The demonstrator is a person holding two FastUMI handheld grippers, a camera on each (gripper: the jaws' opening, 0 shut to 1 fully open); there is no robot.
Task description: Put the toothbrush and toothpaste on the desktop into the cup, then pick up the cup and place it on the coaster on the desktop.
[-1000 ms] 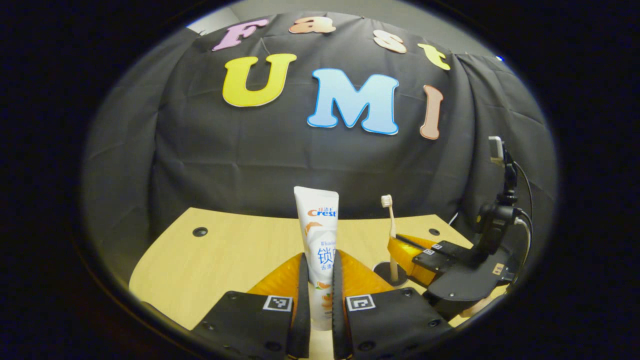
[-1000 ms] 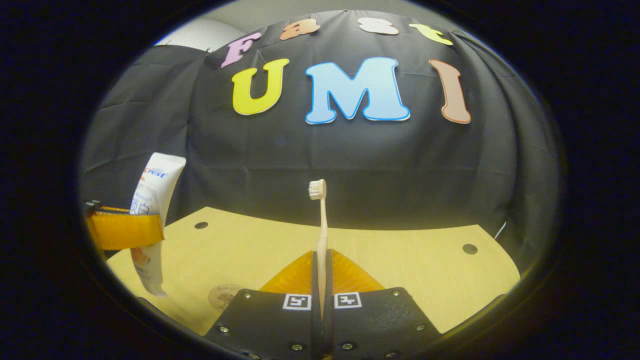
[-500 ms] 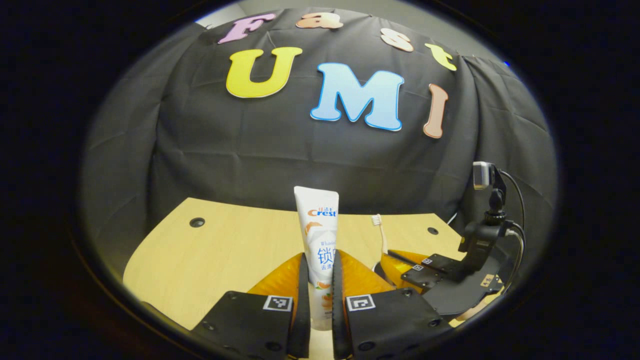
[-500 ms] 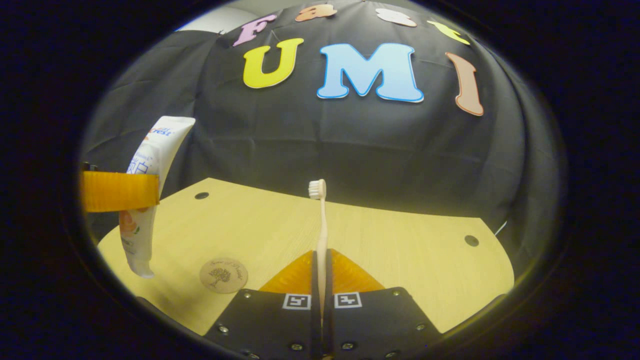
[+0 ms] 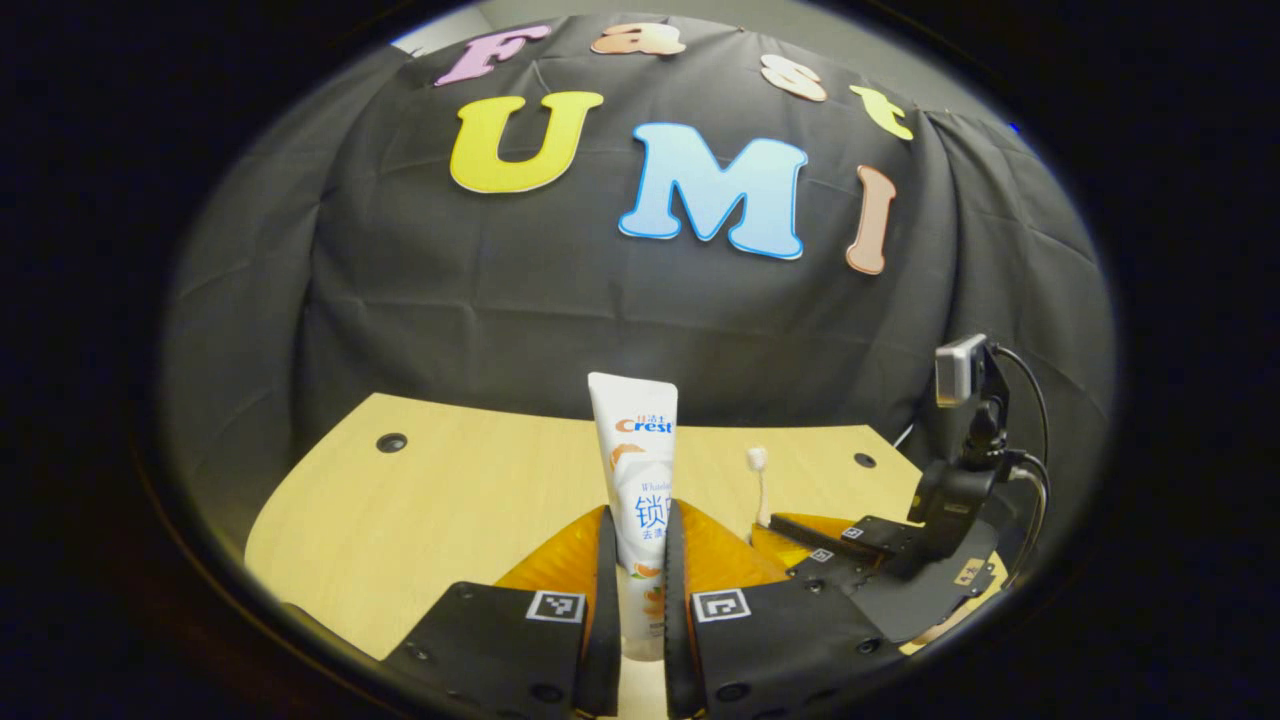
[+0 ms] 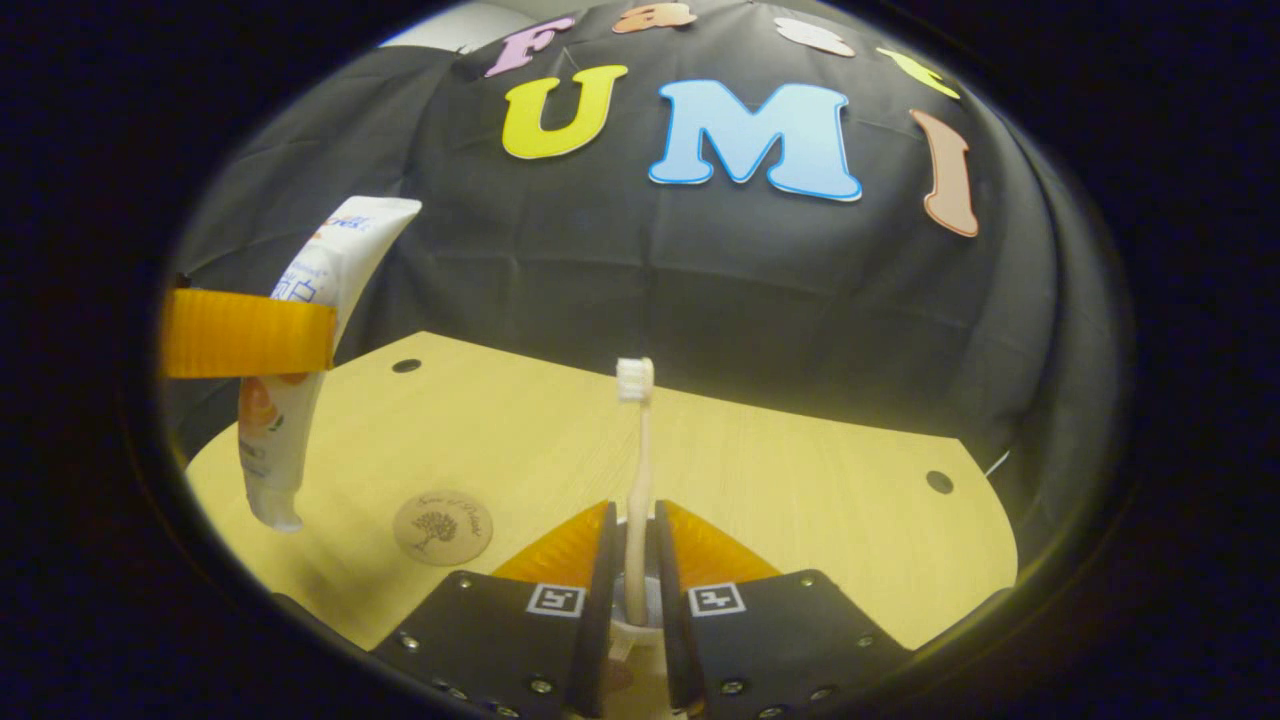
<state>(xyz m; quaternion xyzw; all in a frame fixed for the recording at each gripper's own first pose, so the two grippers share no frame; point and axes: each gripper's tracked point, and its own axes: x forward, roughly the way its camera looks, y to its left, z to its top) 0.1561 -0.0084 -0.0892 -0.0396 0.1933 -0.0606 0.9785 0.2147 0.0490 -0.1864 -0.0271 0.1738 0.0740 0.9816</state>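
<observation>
So the right gripper (image 6: 628, 560) has its jaws parted a bit around the toothbrush (image 6: 636, 470), which stands upright between them with its lower end down in the pale rim of the cup (image 6: 632, 630) peeking out between the fingers. Looks like the brush is being let go into the cup, though I can't tell whether the pads are touching the handle or not. The left gripper (image 5: 634, 560) is clamped tight on the toothpaste (image 5: 634, 470), tube held upright, cap end down, up above the tabletop (image 5: 420, 500). From the right gripper view the tube hangs off to the side, well clear of the cup. The coaster (image 6: 442, 527) sits flat on the wood, near the cup but not under it.

What could go wrong, imo:

- If the right gripper backs out at an angle, a finger could snag the brush and tip the cup or flick the brush out.
- The brush is tall and thin, so it could flop against the rim and shift the cup.
- The toothpaste is a fat tube going into a cup that's already got a brush in it. Come in off-centre and it lands on the rim or knocks the brush.
- The two grippers sit close together, so they could bump when swapping places.
</observation>
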